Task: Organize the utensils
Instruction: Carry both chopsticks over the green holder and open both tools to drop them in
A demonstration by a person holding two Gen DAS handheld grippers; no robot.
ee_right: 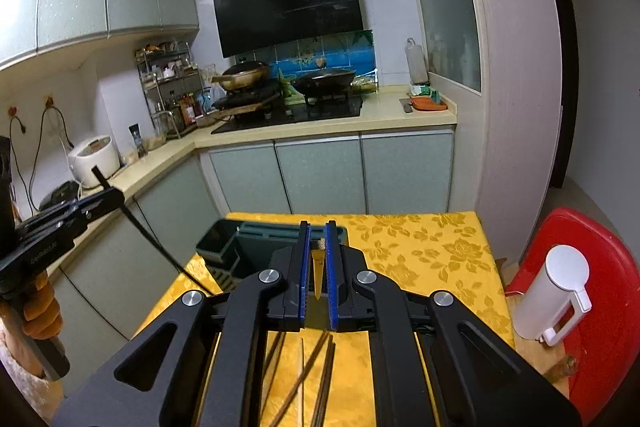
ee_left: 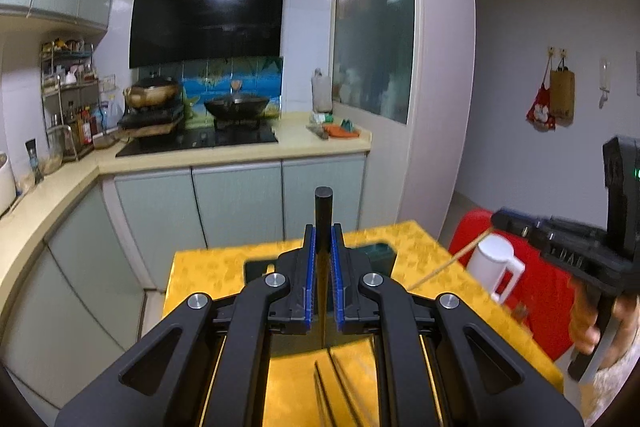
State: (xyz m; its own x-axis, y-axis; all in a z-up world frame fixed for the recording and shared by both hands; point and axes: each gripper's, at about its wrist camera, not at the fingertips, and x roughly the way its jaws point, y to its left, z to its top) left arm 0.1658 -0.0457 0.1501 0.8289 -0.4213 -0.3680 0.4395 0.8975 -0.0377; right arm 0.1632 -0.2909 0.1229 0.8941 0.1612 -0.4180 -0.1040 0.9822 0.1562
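Observation:
My left gripper is shut on a black chopstick that stands up between its blue pads. From the right wrist view the same left gripper is seen at the left, with the black chopstick slanting down through it. My right gripper is shut on a pale bamboo chopstick. In the left wrist view the right gripper holds the bamboo chopstick slanting down to the left. A dark utensil holder stands on the yellow table just beyond both grippers. Several brown chopsticks lie on the cloth below.
A white jug stands on a red stool right of the table. Kitchen cabinets and a counter with a hob and pans lie beyond the table. A hand grips the left tool's handle.

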